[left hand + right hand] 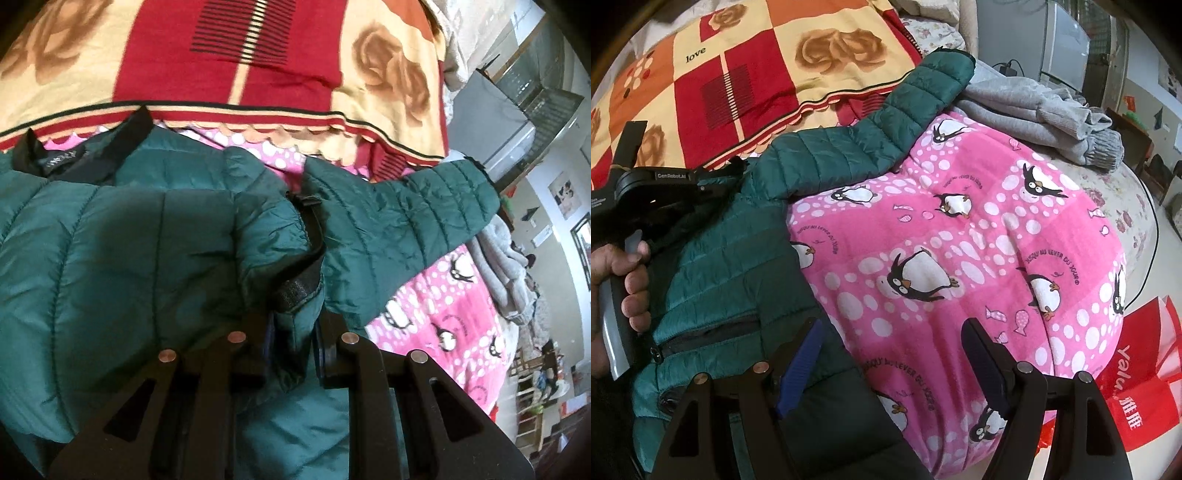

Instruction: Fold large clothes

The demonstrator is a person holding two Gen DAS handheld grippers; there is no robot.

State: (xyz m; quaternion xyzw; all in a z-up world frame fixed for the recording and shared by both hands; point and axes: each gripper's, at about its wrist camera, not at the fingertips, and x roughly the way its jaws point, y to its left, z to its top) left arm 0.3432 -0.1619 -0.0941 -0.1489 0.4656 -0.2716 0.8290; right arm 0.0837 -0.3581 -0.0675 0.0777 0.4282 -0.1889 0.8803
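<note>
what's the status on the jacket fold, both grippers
Left gripper shut on dark green quilted puffer jacket cuff. Right gripper open, empty, at jacket's edge. One sleeve still spread out; folded grey sweater lies beside it.

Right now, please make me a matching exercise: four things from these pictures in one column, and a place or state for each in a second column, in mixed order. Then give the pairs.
1. left gripper
2. right gripper
3. grey sweater
4. red bag

A. open, holds nothing
B. folded, at the far end of the pink blanket
C. shut on the green jacket
D. beside the bed, lower right

Pairs: 1-C, 2-A, 3-B, 4-D
</note>
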